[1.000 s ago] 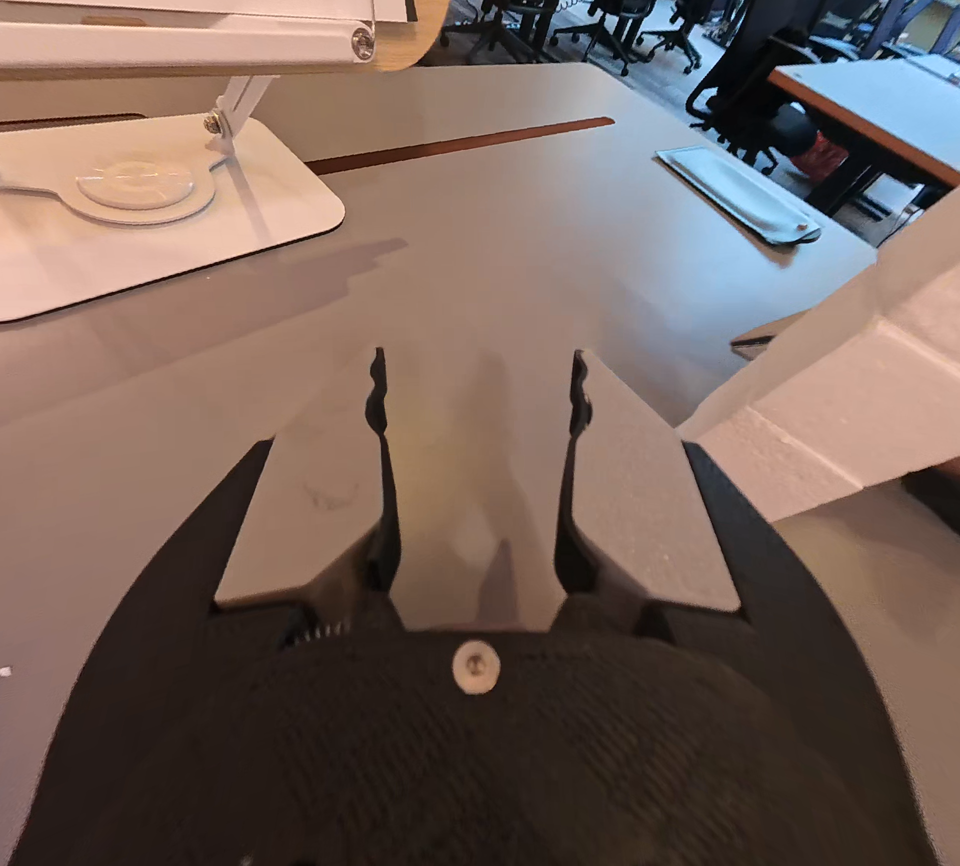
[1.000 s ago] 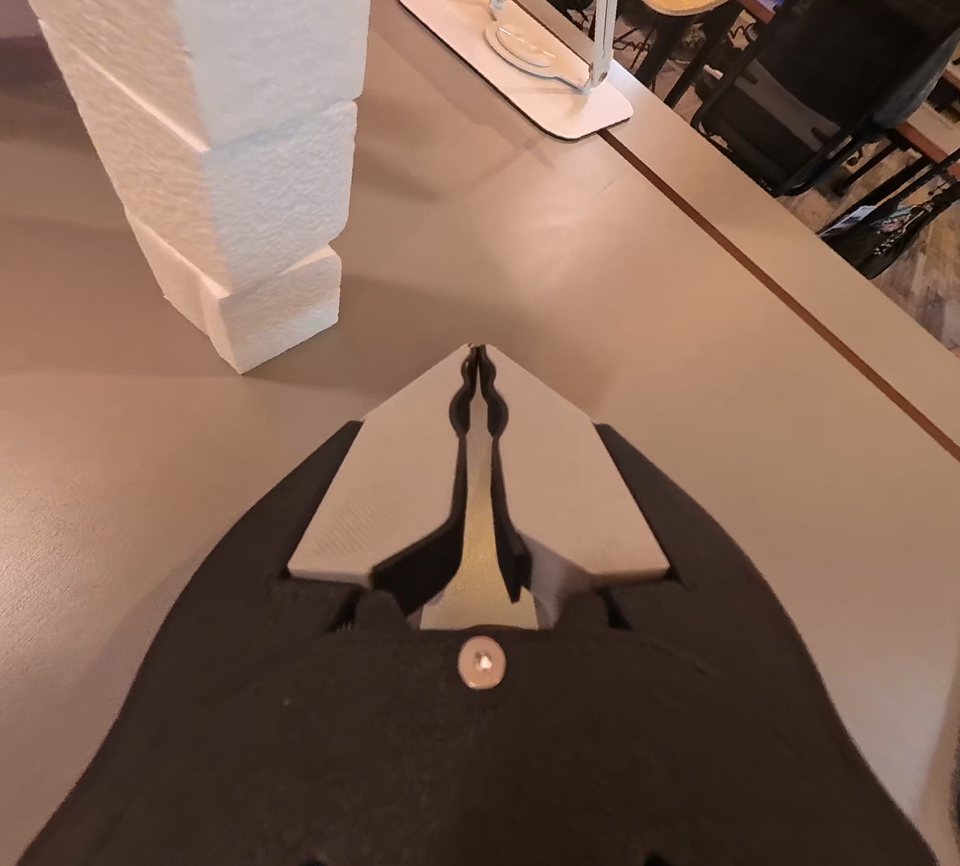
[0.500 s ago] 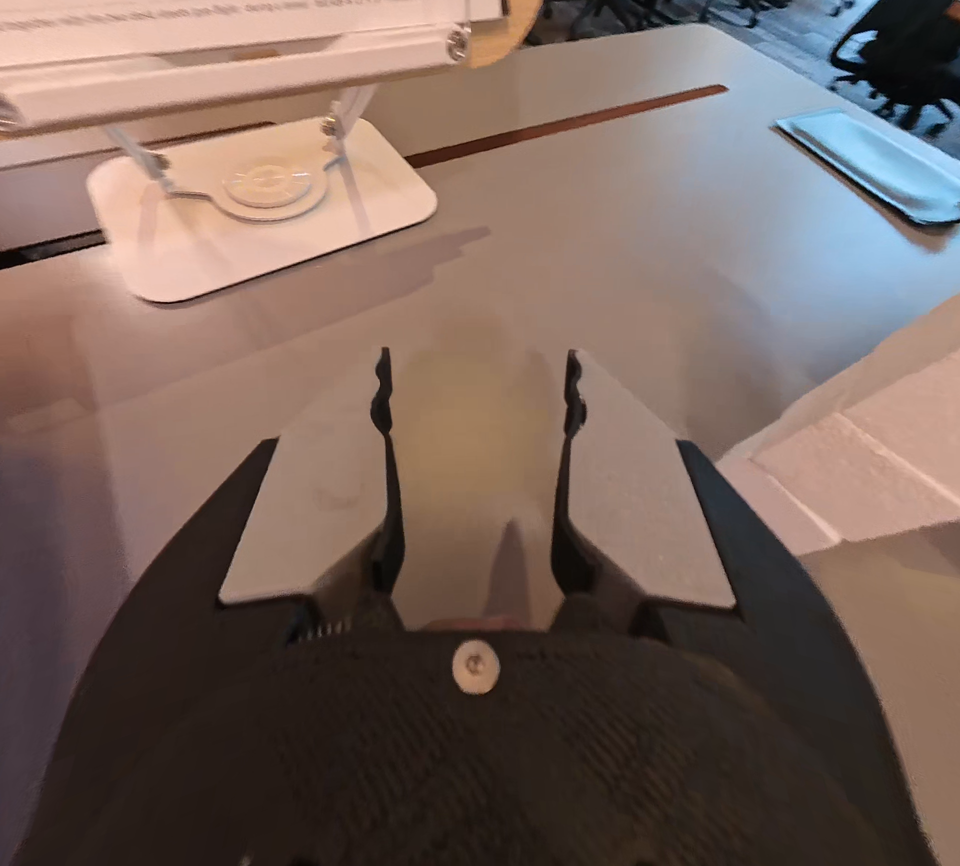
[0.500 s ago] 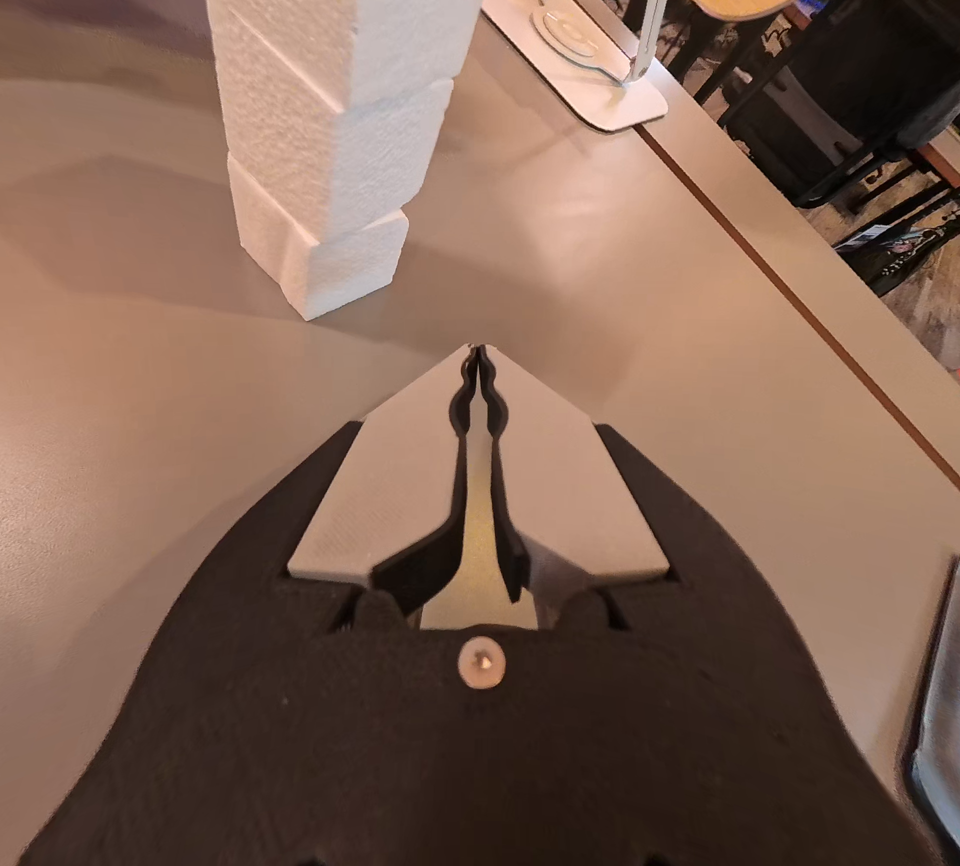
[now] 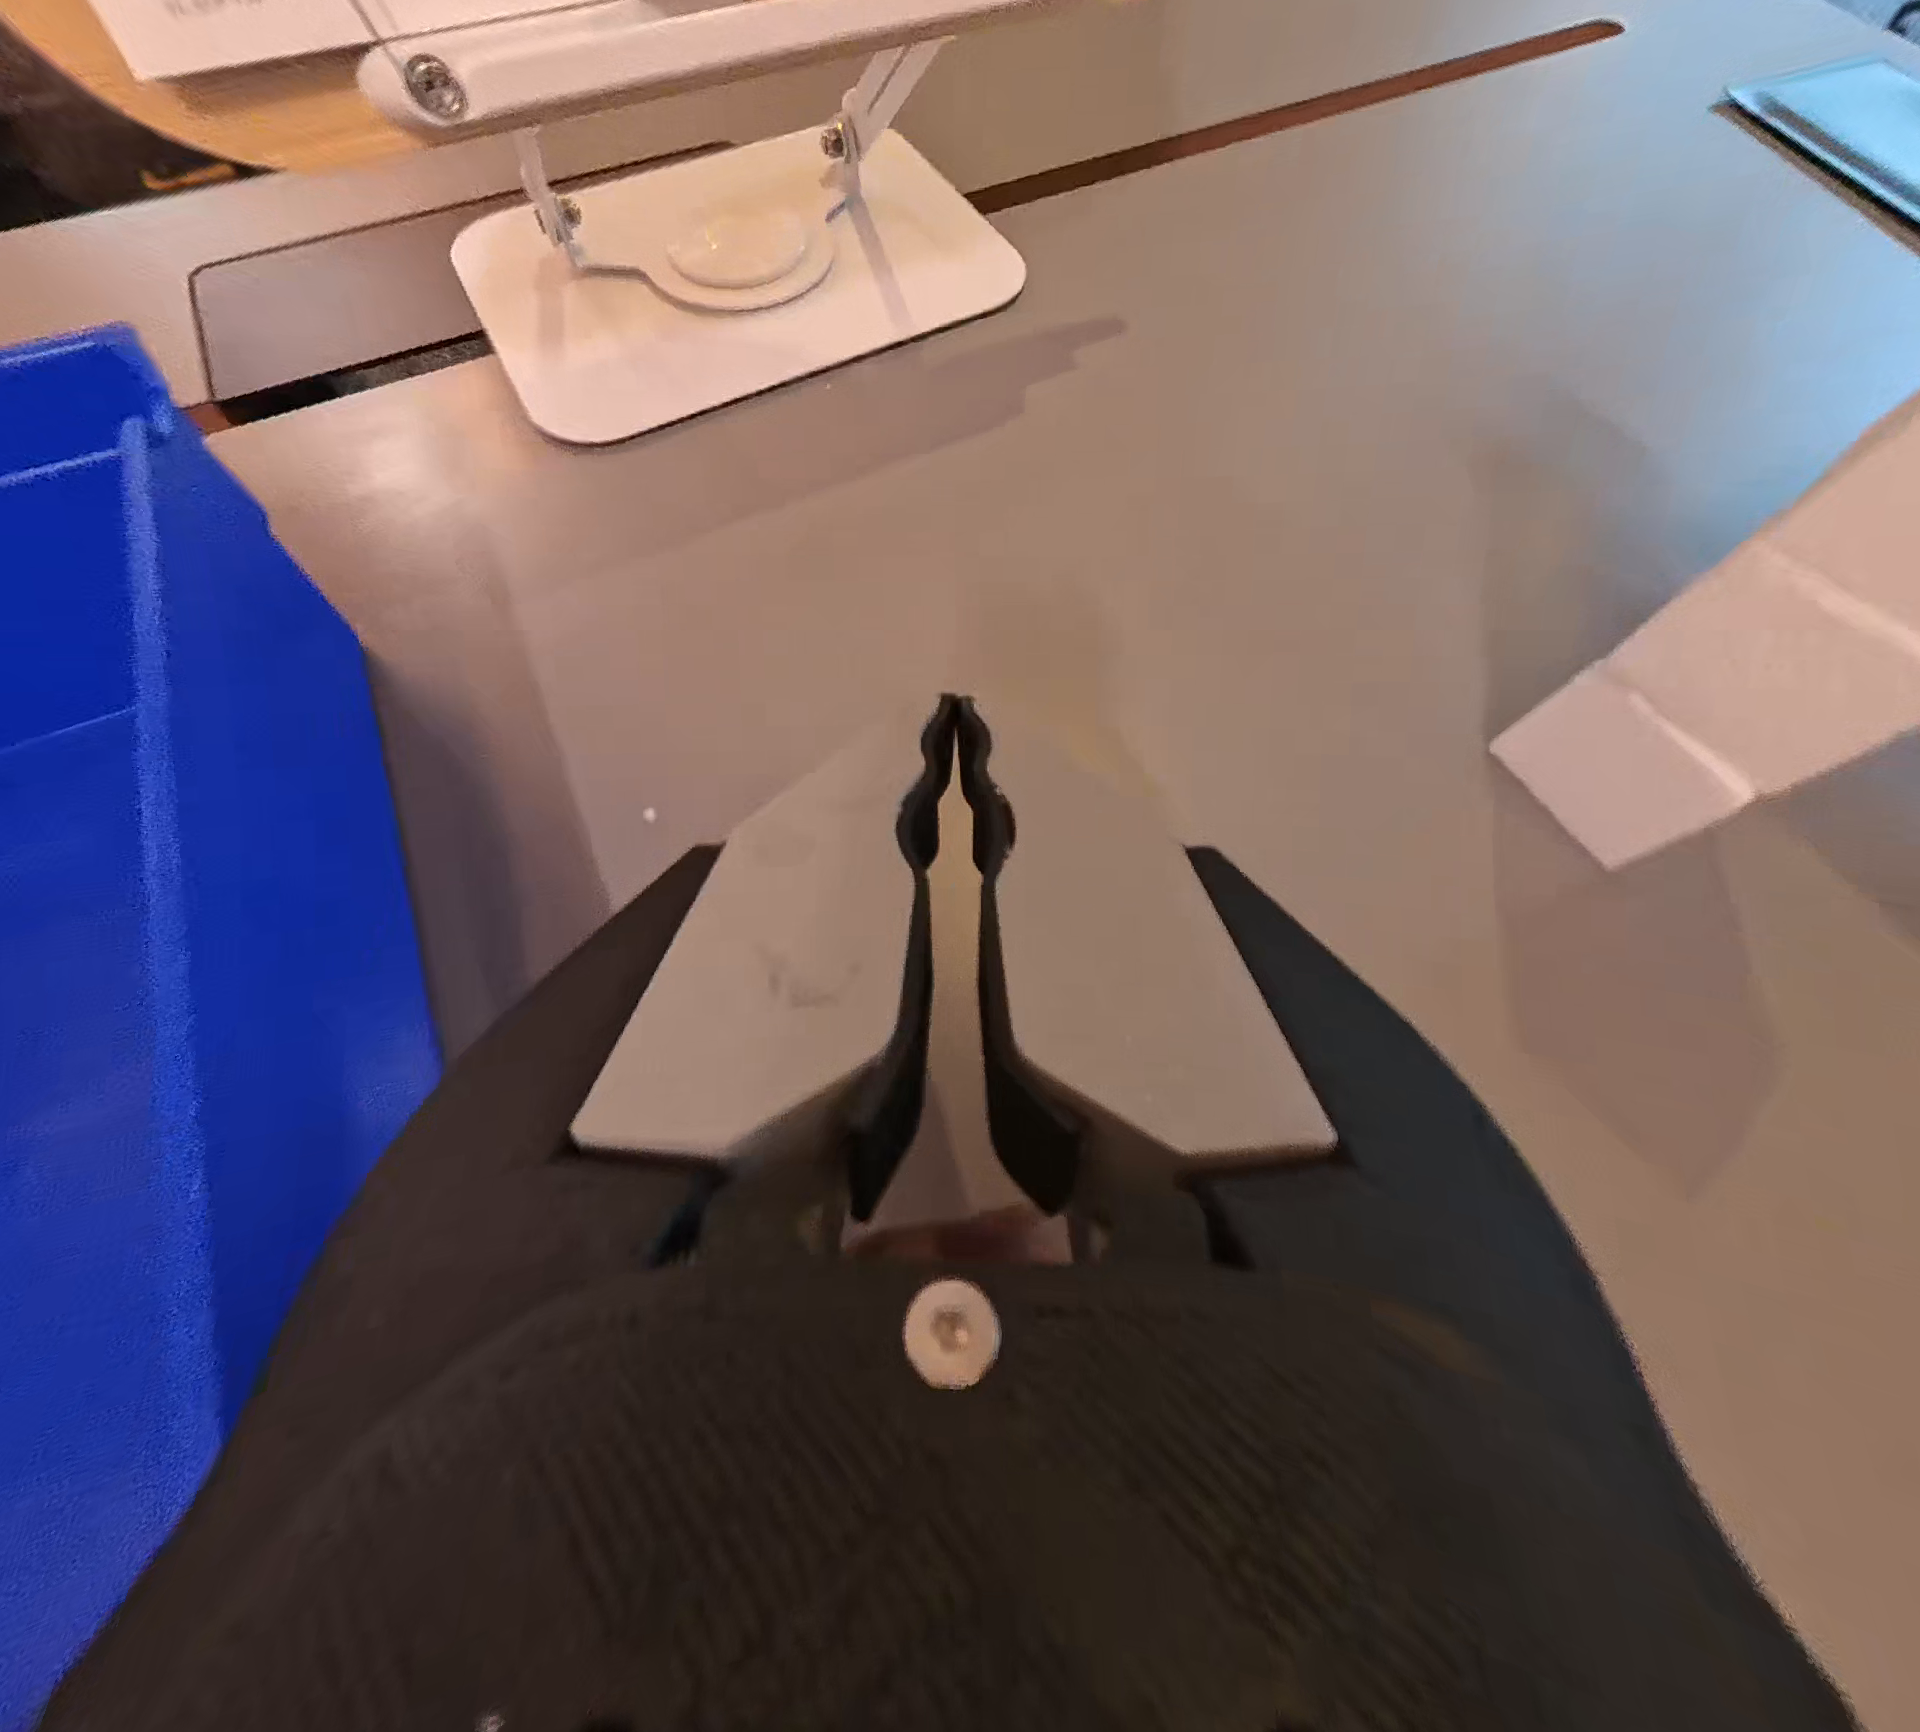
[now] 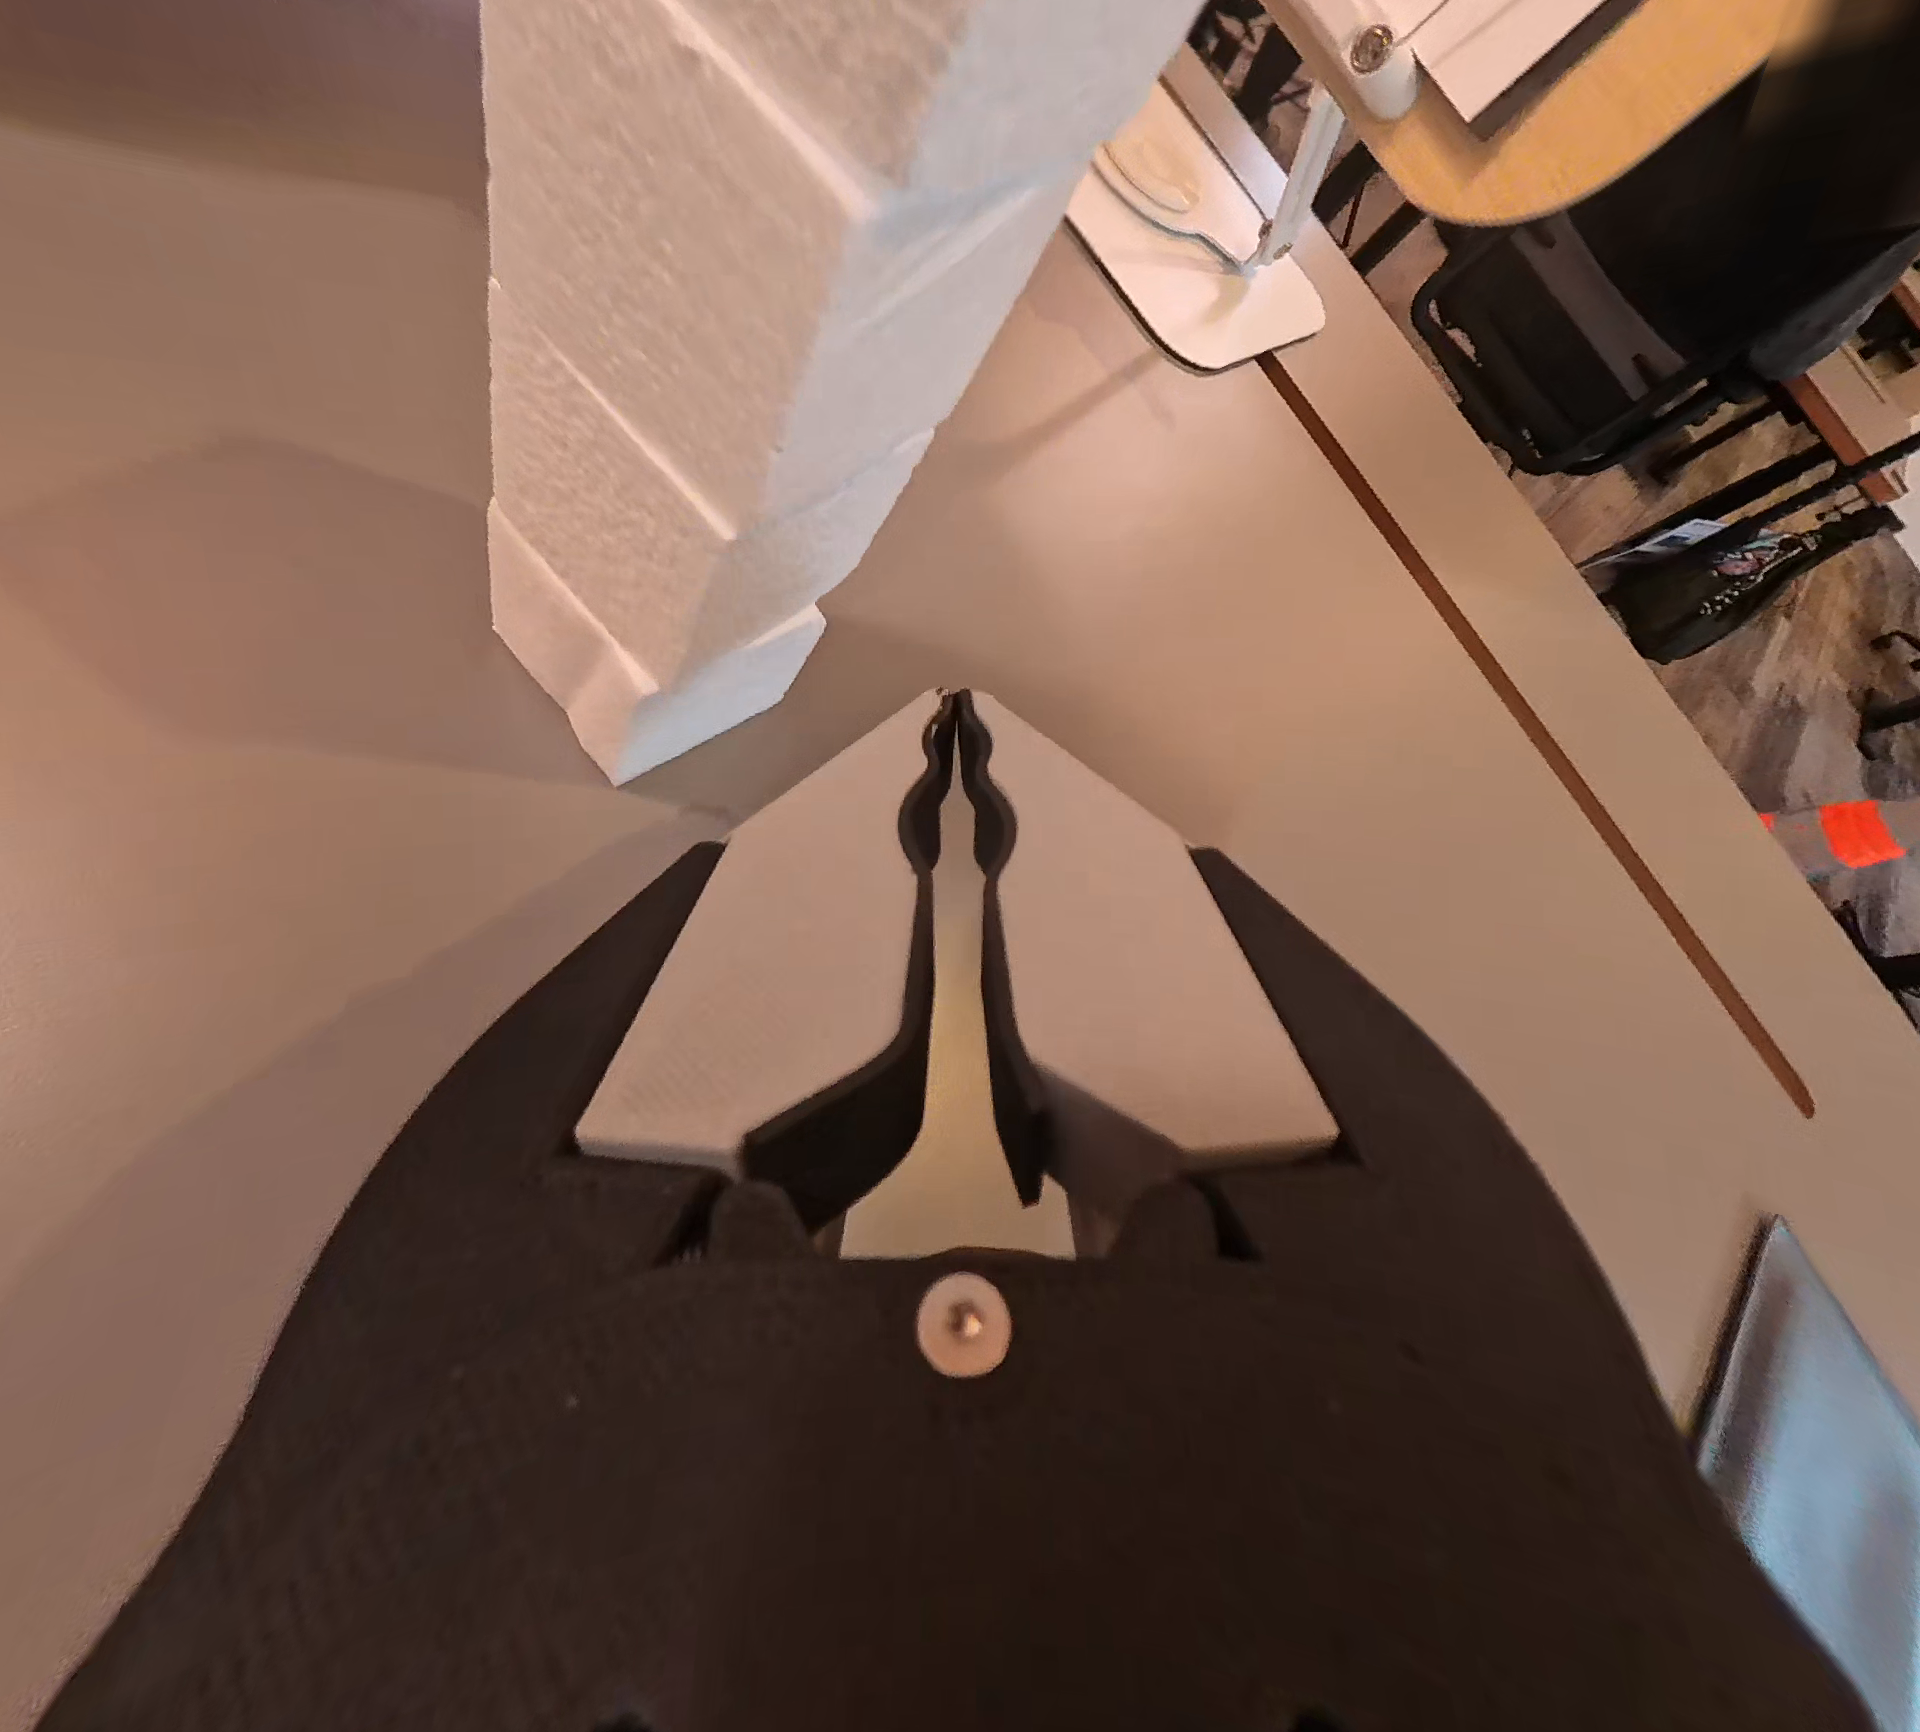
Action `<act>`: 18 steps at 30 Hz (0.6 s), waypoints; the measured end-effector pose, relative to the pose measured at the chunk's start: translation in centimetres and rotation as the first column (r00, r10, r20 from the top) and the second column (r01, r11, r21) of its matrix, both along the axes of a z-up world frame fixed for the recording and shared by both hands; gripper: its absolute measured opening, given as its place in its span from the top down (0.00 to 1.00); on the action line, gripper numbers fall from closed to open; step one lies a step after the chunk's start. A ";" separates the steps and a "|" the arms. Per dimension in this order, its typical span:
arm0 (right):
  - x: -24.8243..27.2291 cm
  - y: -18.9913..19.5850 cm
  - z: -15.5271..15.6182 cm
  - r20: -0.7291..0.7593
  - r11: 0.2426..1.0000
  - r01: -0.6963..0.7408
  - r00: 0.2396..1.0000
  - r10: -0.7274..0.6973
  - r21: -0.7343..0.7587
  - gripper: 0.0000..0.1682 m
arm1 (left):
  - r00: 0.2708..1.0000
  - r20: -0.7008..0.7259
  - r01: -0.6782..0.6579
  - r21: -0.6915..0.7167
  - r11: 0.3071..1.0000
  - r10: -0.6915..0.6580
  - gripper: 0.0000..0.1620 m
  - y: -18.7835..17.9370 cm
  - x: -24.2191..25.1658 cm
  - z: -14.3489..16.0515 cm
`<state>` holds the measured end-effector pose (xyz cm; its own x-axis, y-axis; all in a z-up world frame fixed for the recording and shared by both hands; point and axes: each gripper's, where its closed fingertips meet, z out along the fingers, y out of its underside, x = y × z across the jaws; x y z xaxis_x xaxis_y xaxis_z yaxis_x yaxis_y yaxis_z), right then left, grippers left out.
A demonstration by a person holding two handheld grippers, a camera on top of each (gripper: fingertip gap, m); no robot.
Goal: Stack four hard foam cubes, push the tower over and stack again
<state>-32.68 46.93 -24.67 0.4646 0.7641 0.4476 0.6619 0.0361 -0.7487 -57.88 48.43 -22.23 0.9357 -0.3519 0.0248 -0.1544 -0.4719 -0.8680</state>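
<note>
I'm working over a smooth grey table in an open office, with dark chairs beyond its far edge.

Through the left wrist view, my landmark is the white tower of hard foam cubes, which enters from the right edge, its lower blocks and their seams showing. My left hand-held gripper hangs over bare table well to the left of the tower, its tips pressed together on nothing. Farther left again stands a blue plastic bin. Beyond the tower, at the back of the table, is a white metal document stand carrying a sheet of paper, and a flat grey tray lies at the far right.

Through the right wrist view, the tower fills the upper middle, with at least three seams visible and its top out of frame. It looks upright, the blocks slightly offset. My right hand-held gripper is also closed and empty, its tips just beside the tower's bottom corner; I can't tell whether they touch it. The white stand sits behind the tower.

I judge the stack built and the push-over in hand. Next I'd drive the closed right tips sideways into the tower, higher up so it topples rather than slides, with the left kept clear of the fall.
</note>
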 end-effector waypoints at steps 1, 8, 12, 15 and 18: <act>-0.3 0.0 0.0 0.007 1.000 -0.008 1.000 0.008 -0.001 1.00 | 1.000 -0.013 -0.002 0.008 1.000 0.002 1.00 -0.7 -0.4 0.0; -3.1 -0.5 -0.5 0.039 0.999 -0.014 0.999 0.016 -0.038 1.00 | 0.998 -0.053 -0.027 0.007 1.000 0.027 1.00 -5.5 -1.6 -2.7; -4.7 -0.2 -0.5 0.063 0.999 0.001 0.998 0.001 -0.035 1.00 | 0.990 -0.133 -0.051 -0.070 0.996 0.041 1.00 -7.3 -2.6 -5.4; -5.9 0.0 -0.2 0.065 0.999 0.004 0.998 -0.001 -0.048 1.00 | 0.992 -0.114 -0.058 -0.085 0.995 0.049 1.00 -8.3 -3.2 -6.5; -7.4 0.3 0.4 0.073 0.999 -0.002 0.997 0.005 -0.045 1.00 | 0.994 -0.074 -0.084 -0.091 0.992 0.077 1.00 -8.8 -4.2 -7.5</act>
<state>-40.04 47.19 -24.24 0.4290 0.7857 0.4458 0.7151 0.0061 -0.6990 -62.12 39.66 -29.73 0.9615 -0.2745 -0.0127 -0.1718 -0.5644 -0.8074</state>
